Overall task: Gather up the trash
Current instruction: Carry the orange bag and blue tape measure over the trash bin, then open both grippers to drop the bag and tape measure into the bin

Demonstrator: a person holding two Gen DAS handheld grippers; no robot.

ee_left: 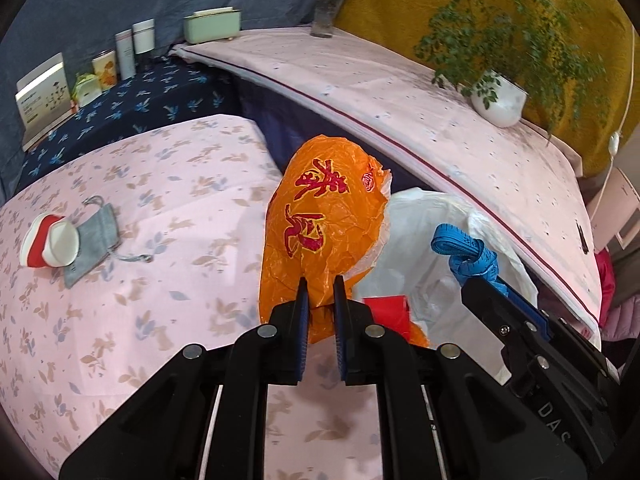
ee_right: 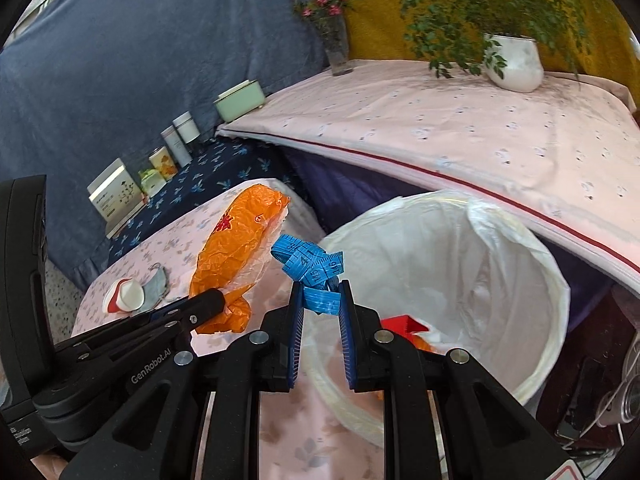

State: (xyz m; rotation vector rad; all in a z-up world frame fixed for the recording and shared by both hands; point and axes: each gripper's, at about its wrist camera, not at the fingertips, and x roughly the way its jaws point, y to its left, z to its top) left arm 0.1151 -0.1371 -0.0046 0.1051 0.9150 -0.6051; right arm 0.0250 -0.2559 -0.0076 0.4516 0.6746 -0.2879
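My left gripper is shut on a crumpled orange plastic bag with red characters, held up above the pink floral table edge; the bag also shows in the right wrist view. My right gripper is shut on a bunched blue measuring tape, held near the rim of a white-lined trash bin. The tape also shows in the left wrist view, in front of the bin's liner. Red and orange scraps lie inside the bin.
A red-and-white cap and a grey drawstring pouch lie on the pink floral tablecloth. Boxes and tins stand on a dark blue shelf at the back. A raised pink surface carries a potted plant and a vase.
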